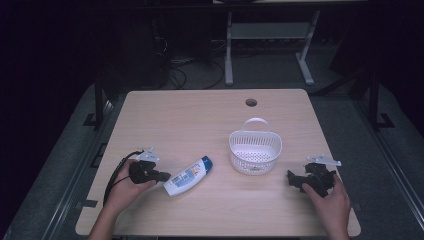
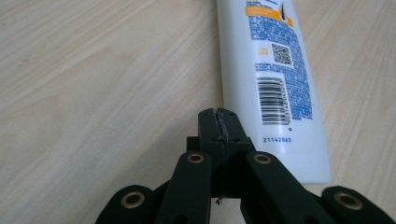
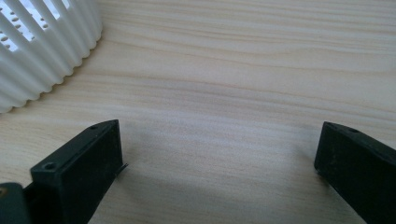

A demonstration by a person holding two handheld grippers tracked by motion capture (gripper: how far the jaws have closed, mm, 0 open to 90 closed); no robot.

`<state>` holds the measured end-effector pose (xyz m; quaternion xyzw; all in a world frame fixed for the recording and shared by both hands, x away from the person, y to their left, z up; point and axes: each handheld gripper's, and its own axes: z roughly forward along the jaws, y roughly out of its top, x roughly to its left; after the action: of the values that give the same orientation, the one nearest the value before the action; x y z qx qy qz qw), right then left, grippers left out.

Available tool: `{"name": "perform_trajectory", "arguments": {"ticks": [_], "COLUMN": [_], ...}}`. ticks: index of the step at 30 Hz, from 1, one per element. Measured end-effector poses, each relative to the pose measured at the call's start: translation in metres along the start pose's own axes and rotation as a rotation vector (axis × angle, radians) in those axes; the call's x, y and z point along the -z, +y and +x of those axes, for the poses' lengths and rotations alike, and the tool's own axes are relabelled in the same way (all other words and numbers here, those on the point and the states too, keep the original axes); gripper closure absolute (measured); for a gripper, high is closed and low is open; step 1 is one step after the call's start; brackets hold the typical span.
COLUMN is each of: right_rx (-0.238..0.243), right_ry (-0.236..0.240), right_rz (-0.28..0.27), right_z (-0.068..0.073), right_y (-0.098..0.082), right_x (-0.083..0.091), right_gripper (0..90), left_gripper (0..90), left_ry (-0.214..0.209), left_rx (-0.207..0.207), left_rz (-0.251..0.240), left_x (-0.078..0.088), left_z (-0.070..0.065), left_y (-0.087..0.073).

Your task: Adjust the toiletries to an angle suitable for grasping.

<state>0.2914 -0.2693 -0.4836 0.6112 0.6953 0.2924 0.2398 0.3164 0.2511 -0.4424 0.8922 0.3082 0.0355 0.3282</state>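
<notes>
A white bottle with a blue cap (image 1: 187,176) lies on its side on the wooden table (image 1: 190,120), cap toward the back right. My left gripper (image 1: 163,175) rests just left of the bottle's base, shut with nothing between its jaws; in the left gripper view its closed tips (image 2: 220,122) sit beside the bottle's barcode label (image 2: 275,79). A white slotted basket (image 1: 255,150) with a handle stands right of centre. My right gripper (image 1: 292,179) lies open on the table to the basket's right, its jaws wide apart (image 3: 219,154), and the basket wall (image 3: 42,51) is at the upper left.
A round cable hole (image 1: 251,102) is in the table's back edge area. A metal frame with white legs (image 1: 229,55) stands on the floor behind the table. A black cable (image 1: 116,175) trails from the left gripper.
</notes>
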Motion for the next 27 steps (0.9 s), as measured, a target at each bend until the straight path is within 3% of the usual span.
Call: {"name": "perform_trajectory", "arguments": {"ticks": [10,13,16,27], "right_rx": [0.0,0.0,0.0,0.0], "right_ry": [0.0,0.0,0.0,0.0], "right_rz": [0.0,0.0,0.0,0.0], "right_z": [0.0,0.0,0.0,0.0], "right_y": [0.0,0.0,0.0,0.0], "right_x": [0.0,0.0,0.0,0.0], "right_gripper": [0.5,0.5,0.5,0.5], "left_gripper": [90.0,89.0,79.3,48.7], "left_ry": [-0.012,-0.01,0.009,0.074], "left_rx": [-0.005,0.012,0.009,0.077], "left_rz": [0.01,-0.015,-0.015,-0.057], "left_x": [0.002,0.004,0.006,0.017], "left_z": [-0.012,-0.01,-0.007,-0.002], "left_y": [-0.005,-0.005,-0.007,0.001]}}
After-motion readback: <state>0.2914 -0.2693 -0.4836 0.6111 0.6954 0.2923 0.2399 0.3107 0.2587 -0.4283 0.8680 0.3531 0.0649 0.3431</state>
